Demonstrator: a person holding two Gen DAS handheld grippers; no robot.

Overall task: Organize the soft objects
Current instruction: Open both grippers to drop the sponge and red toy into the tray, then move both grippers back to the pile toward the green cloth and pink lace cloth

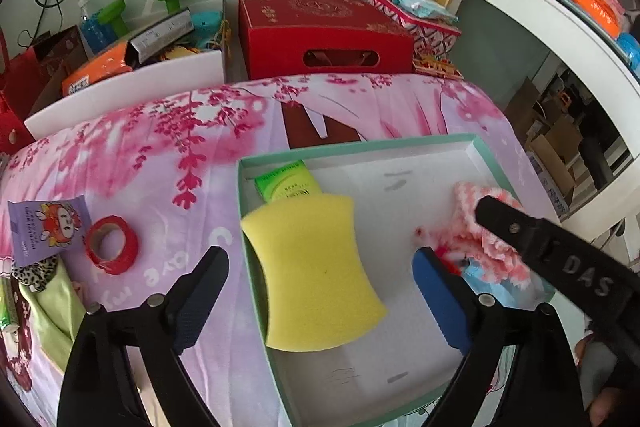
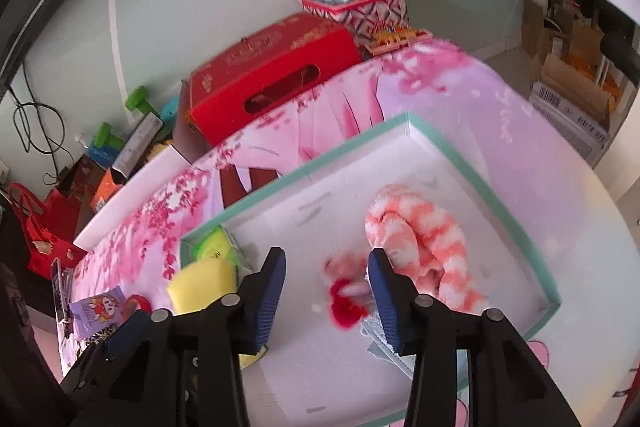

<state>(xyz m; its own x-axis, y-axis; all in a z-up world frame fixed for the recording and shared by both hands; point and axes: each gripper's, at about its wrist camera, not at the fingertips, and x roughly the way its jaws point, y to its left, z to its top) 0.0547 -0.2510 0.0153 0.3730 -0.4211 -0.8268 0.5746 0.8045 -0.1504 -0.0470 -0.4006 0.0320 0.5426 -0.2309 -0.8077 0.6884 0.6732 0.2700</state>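
While the yellow waisted foam sponge (image 1: 316, 275) is lying between the spread left tongs (image 1: 320, 291), untouched by either pad, it is leaning over the left wall of the shallow mint-rimmed white cardboard box (image 1: 360, 143). It is looking light, squashy and springy, so pinching it across the narrow waist should be holding best. Just beyond it, a green packet (image 1: 286, 181) is sitting in the box corner. The right tongs (image 2: 328, 291) are standing part open, gripping nothing, above a small red-and-white fluffy piece (image 2: 346, 293), with a pink-and-white striped fuzzy cloth (image 2: 424, 239) just right of them.
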